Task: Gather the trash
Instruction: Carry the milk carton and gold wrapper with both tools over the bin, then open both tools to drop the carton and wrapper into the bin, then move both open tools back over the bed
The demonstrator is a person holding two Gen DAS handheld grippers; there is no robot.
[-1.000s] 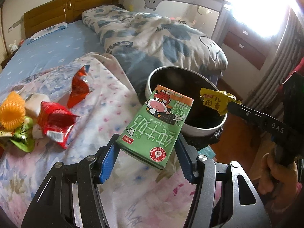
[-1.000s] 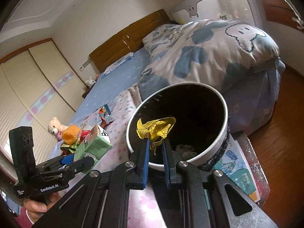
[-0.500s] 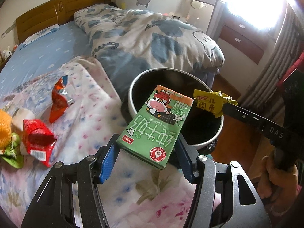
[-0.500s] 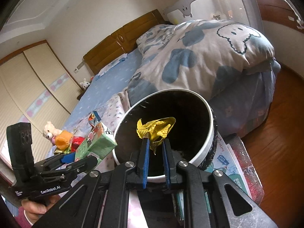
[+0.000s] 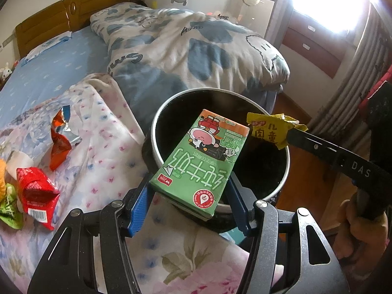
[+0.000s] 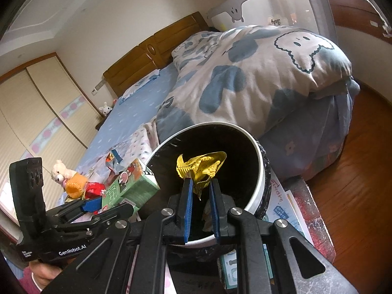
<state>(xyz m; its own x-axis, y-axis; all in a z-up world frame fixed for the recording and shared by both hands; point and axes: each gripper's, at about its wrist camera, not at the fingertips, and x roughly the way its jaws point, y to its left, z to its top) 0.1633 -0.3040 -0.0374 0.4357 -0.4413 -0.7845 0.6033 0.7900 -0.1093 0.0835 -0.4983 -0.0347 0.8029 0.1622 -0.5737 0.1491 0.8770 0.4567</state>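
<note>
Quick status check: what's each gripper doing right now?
Left gripper: closed on the green milk carton.
Right gripper: closed on the yellow wrapper, over the trash bin.

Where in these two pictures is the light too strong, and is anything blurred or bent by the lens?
Left wrist view: the window at top right is blown out to white and hazes the drawers under it; the green milk carton stays sharp. Right wrist view: light is even, with no glare; the inside of the trash bin is nearly black. Both views: fisheye bending curves the headboard and darkens the corners.
</note>
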